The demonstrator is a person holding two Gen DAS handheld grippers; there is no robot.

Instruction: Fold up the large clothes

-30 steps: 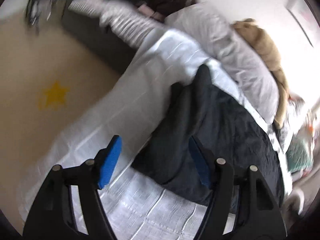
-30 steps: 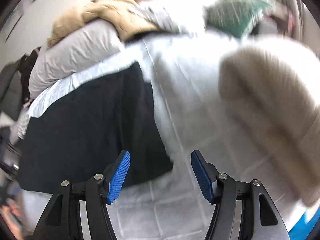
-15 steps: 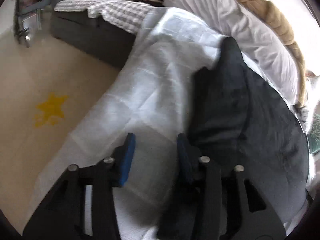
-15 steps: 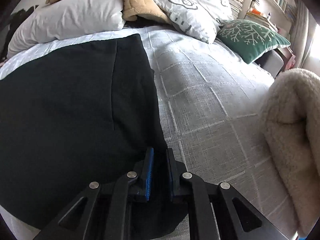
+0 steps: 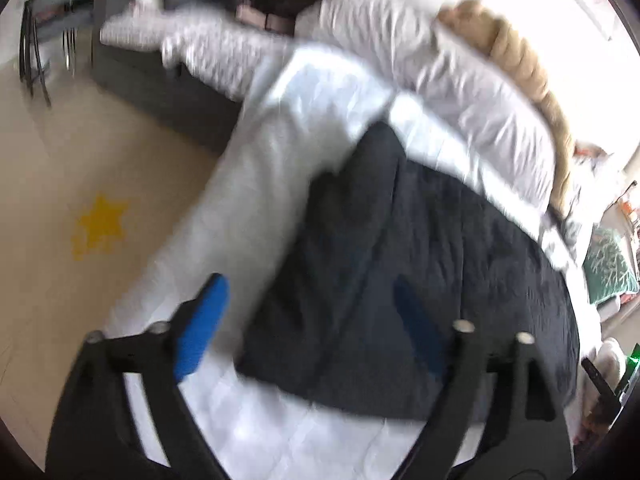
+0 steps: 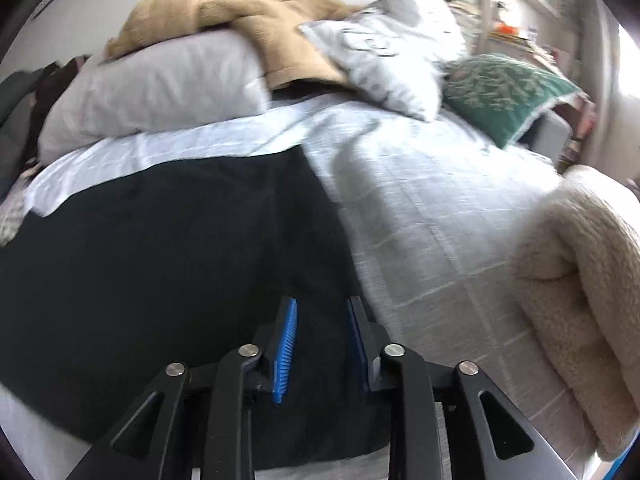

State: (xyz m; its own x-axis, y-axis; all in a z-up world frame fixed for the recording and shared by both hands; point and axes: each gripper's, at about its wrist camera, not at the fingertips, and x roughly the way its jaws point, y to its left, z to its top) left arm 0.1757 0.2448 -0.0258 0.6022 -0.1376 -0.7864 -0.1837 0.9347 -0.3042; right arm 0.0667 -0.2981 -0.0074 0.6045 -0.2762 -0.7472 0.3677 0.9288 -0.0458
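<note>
A large black garment [image 5: 420,272] lies flat on the white checked bedspread [image 5: 280,160]; it also shows in the right wrist view [image 6: 160,264]. My left gripper [image 5: 312,312] is open wide and empty above the garment's left edge, one blue pad over the bedspread, the other over the cloth. My right gripper [image 6: 320,332] hovers over the garment's right near corner with its jaws a narrow gap apart and nothing visibly between them. Both views are motion-blurred.
Pillows [image 6: 160,84], a tan blanket [image 6: 256,12] and a green cushion [image 6: 508,88] lie at the head of the bed. A cream fleece bundle [image 6: 580,292] lies on the right. The floor with a yellow star [image 5: 100,224] lies left of the bed.
My left gripper has opened wide and lifted back from the garment's edge. My right gripper has opened slightly from shut on the garment's corner and pulled back.
</note>
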